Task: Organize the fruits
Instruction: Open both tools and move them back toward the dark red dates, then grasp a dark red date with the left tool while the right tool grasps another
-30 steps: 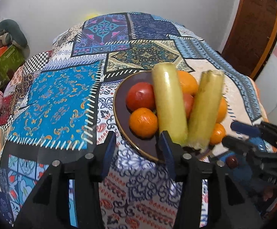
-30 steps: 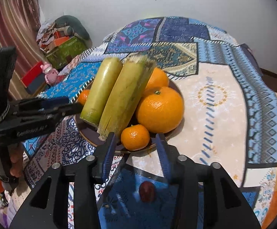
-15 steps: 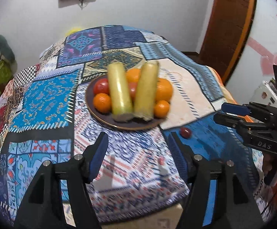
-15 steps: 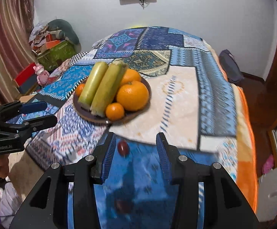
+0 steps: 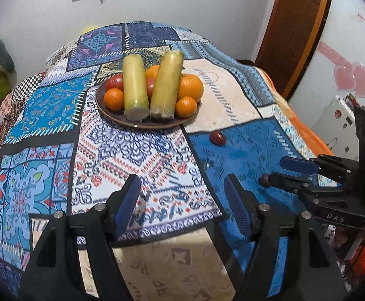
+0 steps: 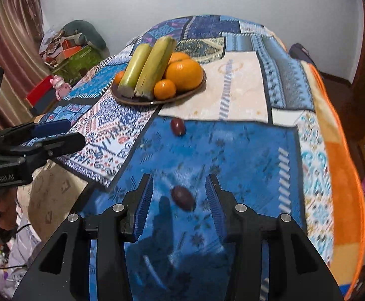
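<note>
Right hand-held gripper point(image 6: 178, 198) spread, empty, over 1 dark plum point(image 6: 182, 197) on the bed's blanket point(image 6: 245, 150); left hand-held gripper point(image 5: 182, 195) just opening, empty. 2nd plum point(image 6: 177, 126) loose beyond. Plate point(image 6: 122, 95) farthest, already stacked: oranges point(image 6: 185, 74), 2 sugarcane pieces point(image 6: 155, 65). 2 plums left.

Two short markings can be read, both on the black tool bodies. In the left wrist view, the right tool point(image 5: 278, 173), to the right of the blue patch of the bed cover, bears the pale letters "DAS" on its lower body. In the right wrist view, the left tool point(image 6: 74, 133) bears "GenRobot.AI" on its side. Nothing else is legible.
</note>
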Available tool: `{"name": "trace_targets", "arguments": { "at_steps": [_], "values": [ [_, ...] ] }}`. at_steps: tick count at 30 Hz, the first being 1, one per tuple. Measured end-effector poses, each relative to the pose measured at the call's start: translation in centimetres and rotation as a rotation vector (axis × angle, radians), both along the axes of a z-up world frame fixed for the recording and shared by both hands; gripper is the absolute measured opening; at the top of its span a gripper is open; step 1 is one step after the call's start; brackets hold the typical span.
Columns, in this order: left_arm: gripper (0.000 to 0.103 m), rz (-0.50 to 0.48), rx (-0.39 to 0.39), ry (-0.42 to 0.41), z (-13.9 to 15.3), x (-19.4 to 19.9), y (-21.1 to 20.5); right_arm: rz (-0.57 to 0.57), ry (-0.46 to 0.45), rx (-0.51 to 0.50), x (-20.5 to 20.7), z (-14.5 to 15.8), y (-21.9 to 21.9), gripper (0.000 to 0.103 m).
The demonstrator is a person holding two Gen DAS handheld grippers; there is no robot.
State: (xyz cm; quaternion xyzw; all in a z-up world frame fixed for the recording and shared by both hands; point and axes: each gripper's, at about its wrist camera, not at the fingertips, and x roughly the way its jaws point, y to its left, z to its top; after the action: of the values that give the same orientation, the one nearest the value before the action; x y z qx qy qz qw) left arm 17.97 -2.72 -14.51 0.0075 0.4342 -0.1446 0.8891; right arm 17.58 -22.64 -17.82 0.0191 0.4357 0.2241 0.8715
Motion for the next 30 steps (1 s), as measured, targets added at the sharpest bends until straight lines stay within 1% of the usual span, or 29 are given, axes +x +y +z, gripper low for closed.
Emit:
{"name": "trace_targets", "arguments": {
  "at_steps": [3, 4, 9, 15, 25, 30],
  "values": [
    [0.069, -0.010, 0.001, 0.013, -0.6, -0.2, -0.6, 0.008, 0.033, 0.008, 0.1, -0.8, 0.1, 0.032],
    [0.069, -0.012, -0.001, 0.018, -0.7, -0.2, -0.8, 0.009, 0.038, 0.005, 0.0, -1.1, 0.1, 0.028],
    [0.069, -0.018, -0.007, 0.048, -1.5, 0.2, -1.7, 0.008, 0.062, 0.010, 0.4, -1.9, -0.1, 0.020],
    [0.069, -0.025, -0.007, 0.066, -2.1, 1.3, -2.9, -0.001, 0.025, 0.020, 0.5, -1.2, -0.9, 0.019],
    [0.069, -0.025, -0.004, 0.070, -2.3, 5.2, -5.6, -0.048, -0.042, 0.023, 2.5, 1.1, -3.8, 0.019],
    [0.065, -0.031, 0.010, 0.084, -2.9, 7.2, -7.0, -0.043, -0.073, 0.014, 4.1, 1.9, -4.0, 0.019]
  ]
}}
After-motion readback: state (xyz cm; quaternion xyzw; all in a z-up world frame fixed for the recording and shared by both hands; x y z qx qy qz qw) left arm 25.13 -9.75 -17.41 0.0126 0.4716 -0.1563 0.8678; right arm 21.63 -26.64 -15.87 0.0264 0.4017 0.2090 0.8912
